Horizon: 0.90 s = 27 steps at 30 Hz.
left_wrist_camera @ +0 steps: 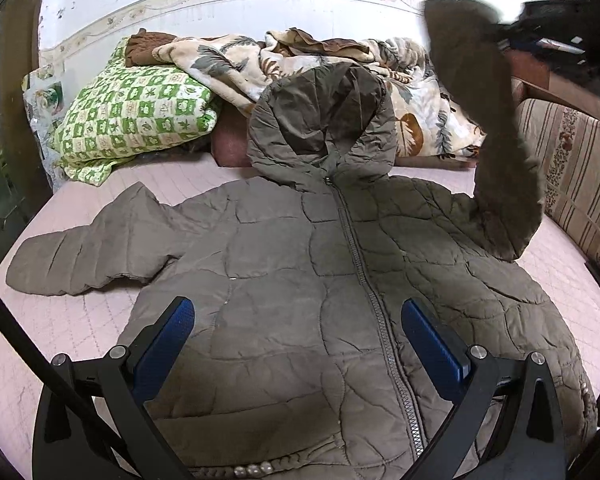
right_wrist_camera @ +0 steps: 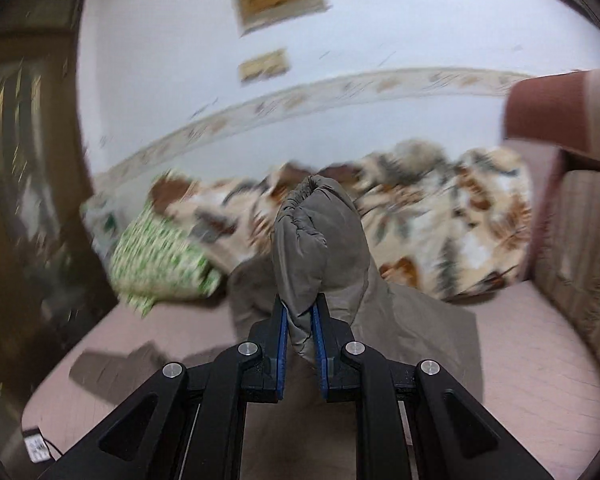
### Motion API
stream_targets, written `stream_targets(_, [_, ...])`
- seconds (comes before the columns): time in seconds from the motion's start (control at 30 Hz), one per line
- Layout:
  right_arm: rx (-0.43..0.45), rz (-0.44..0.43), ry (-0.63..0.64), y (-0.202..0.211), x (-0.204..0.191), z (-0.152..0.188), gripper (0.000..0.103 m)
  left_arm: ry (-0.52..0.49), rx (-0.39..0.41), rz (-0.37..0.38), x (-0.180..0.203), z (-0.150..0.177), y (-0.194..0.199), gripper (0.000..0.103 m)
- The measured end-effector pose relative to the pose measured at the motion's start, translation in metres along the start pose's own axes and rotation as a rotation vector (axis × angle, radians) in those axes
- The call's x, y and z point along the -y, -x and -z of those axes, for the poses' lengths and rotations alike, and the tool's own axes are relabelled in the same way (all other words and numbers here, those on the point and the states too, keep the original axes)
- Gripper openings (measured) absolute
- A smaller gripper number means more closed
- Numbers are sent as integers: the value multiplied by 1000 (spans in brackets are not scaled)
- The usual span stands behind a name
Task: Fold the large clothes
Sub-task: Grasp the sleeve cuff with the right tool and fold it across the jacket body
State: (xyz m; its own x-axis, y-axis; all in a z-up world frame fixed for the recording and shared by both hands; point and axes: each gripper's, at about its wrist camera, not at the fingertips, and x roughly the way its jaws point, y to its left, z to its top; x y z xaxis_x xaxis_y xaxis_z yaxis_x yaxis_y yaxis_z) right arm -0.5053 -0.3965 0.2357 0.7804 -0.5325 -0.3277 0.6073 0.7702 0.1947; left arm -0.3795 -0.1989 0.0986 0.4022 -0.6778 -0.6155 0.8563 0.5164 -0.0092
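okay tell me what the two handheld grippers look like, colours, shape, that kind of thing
Both look alike. The left gripper and the right gripper each have two flat fingers faced with blue pads, set in angular black frames with triangular cut-outs and linkage arms joined by round silver pivot pins. No markings are legible. No sleeve is clearly visible.

Left tongs (left_wrist_camera: 298,316), right tongs (right_wrist_camera: 300,316): black linkage arms, blue pads, silver pivot screws.
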Motion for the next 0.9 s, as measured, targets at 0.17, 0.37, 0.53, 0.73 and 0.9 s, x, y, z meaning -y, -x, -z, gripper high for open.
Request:
stream_targets(0.17, [-167, -71, 76, -61, -49, 54, 13, 21, -13, -8, -9, 2, -1, 103])
stream_targets(0.37, [-357, -120, 108, -123, -75, 127, 13, 42, -22, -13, -18, 2, -2, 103])
stream_targets(0.53, [-463, -234, 60, -147, -71, 156, 26, 41, -31, -18, -19, 3, -6, 103])
stream_targets(0.73, [-324, -357, 6, -106, -56, 118, 76, 37, -31, -9, -15, 2, -8, 103])
stream_targets(0.9, [-264, -104, -23, -96, -5, 92, 76, 17, -36, -22, -10, 4, -11, 103])
